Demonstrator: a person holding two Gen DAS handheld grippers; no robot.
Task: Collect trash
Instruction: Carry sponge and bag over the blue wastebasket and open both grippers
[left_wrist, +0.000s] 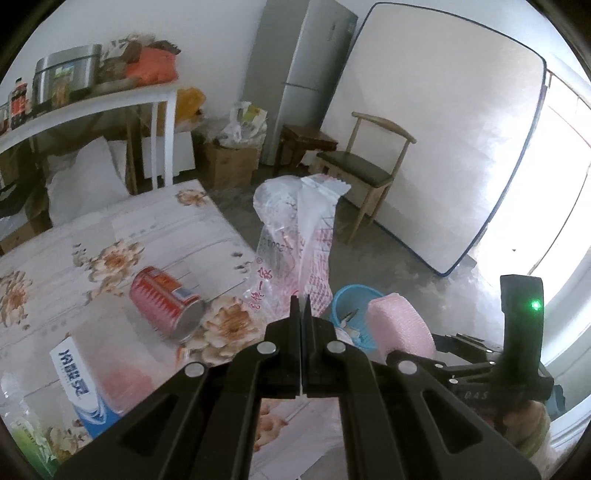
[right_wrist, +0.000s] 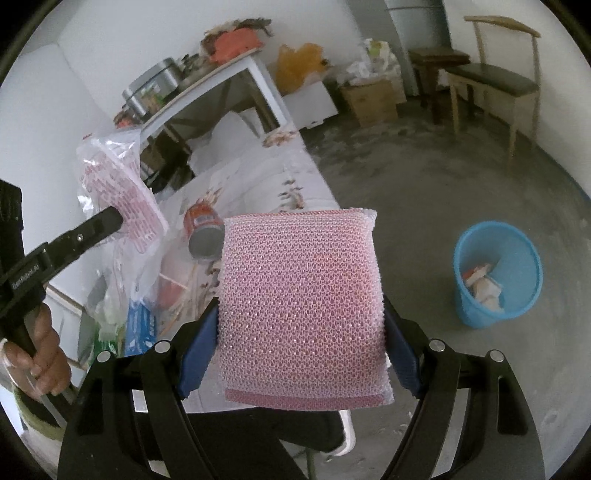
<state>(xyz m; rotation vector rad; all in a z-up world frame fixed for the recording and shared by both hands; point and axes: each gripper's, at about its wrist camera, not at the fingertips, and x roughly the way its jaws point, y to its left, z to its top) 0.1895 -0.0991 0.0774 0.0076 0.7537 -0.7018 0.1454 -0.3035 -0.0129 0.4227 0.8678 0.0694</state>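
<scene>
The left gripper was clamped on a plastic wrapper, and the right gripper squeezed a pink sponge between its jaws. Both hung beyond the table, presumably bound for the blue bin on the floor.

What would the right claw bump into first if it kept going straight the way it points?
Probably bare floor. The right claw, shut on the pink sponge, aims past the table's edge; the blue bin sits off to the side.
</scene>
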